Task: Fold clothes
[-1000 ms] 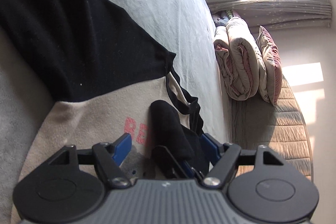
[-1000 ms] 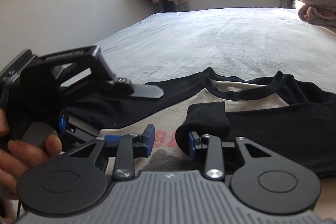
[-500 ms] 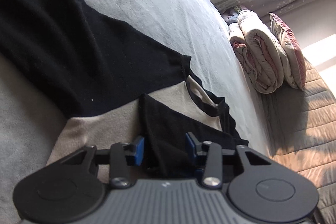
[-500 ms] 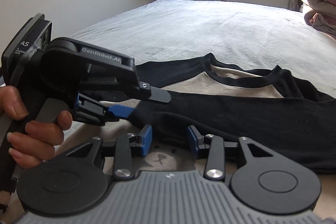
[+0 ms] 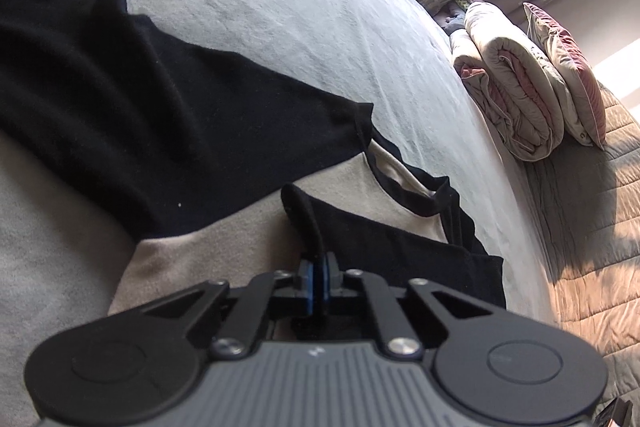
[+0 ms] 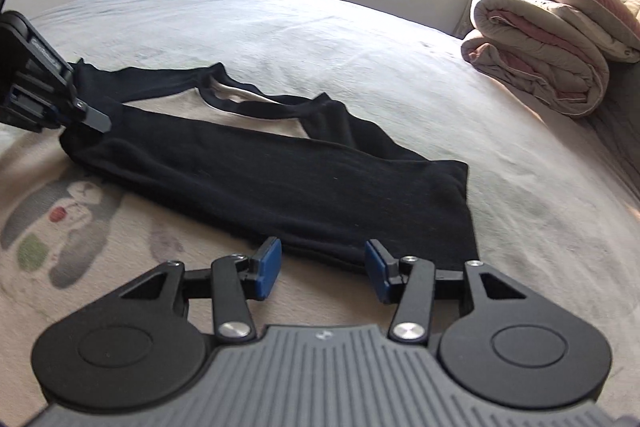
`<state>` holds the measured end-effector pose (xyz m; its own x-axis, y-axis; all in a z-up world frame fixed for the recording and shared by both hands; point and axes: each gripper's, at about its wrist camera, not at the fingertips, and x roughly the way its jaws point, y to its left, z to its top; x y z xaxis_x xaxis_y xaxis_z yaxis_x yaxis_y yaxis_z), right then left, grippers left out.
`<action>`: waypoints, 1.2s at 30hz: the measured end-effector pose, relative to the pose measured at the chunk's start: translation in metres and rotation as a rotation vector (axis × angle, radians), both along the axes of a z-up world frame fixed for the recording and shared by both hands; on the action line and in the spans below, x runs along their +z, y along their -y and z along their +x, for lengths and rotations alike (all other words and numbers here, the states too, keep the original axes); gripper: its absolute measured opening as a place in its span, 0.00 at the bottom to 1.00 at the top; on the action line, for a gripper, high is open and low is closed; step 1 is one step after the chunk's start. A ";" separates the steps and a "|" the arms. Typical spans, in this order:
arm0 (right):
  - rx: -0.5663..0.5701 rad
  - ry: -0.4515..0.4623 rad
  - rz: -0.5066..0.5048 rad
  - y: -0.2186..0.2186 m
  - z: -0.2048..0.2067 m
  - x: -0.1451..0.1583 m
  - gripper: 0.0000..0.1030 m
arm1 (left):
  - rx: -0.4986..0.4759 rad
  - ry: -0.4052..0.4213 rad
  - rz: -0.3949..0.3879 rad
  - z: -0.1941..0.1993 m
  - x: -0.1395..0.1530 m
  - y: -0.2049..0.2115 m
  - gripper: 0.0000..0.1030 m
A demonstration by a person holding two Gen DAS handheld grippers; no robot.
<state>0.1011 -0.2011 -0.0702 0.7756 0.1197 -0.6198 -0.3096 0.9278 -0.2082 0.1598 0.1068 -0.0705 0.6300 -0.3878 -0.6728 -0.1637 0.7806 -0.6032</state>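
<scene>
**Soft knit top, one sleeve folded across – left grip on the cuff**

The top (image 6: pixel 168 267) lies flat on the bed (image 6: pixel 320 39), filling the lower half of both views: beige body with a printed figure at lower left of the right wrist view, black sleeves and a black neckband (image 6: pixel 256 103). One sleeve (image 6: pixel 280 187) runs as a dark band across the chest, from the left edge of that view down to the lower centre.

The left gripper (image 5: pixel 319 283) is clenched on the cuff end of that sleeve – a ridge of black cloth stands up out of its blue pads at lower centre of its own view. The right gripper (image 6: pixel 322 269) is released and its jaws are opening; they straddle the sleeve's near edge, but nothing is pressed between the pads. The other sleeve (image 5: pixel 120 99) spreads out at upper left of the left wrist view.

This looks a light, limp, slightly fuzzy knit: it should drape and wrinkle rather than hold a line, and is not slippery or fragile. Best taken at hemmed edges – cuff, shoulder seam, bottom hem – where doubled cloth gives the pads something to bite. A pinch in mid-panel would likely only bunch one layer.

A rolled quilt (image 6: pixel 552 39) sits well apart at upper right.
</scene>
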 end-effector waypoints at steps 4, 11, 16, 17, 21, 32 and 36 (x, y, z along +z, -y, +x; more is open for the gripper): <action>-0.050 0.060 -0.083 0.008 0.003 -0.010 0.59 | -0.002 0.081 0.067 0.002 0.023 0.003 0.04; -0.105 0.109 -0.163 0.023 0.013 -0.015 0.59 | -0.013 0.193 0.184 0.016 0.059 0.001 0.04; -0.129 0.118 -0.177 0.030 0.022 -0.017 0.59 | 0.011 0.220 0.250 0.020 0.063 -0.014 0.04; -0.131 0.121 -0.180 0.030 0.023 -0.018 0.59 | 0.025 0.215 0.259 0.021 0.061 -0.019 0.04; -0.135 0.137 -0.216 0.028 0.026 -0.019 0.59 | 0.069 0.188 0.261 0.022 0.050 -0.038 0.04; -0.107 0.060 -0.181 0.036 0.023 -0.008 0.59 | 0.093 0.120 0.225 0.025 0.009 -0.065 0.05; -0.086 -0.036 0.030 0.057 0.019 0.017 0.59 | 0.115 0.124 0.209 0.026 0.008 -0.073 0.10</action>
<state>0.1198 -0.2580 -0.0534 0.7609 0.0725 -0.6448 -0.2356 0.9568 -0.1704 0.1857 0.1800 -0.0622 0.7442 -0.1698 -0.6460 -0.1938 0.8706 -0.4521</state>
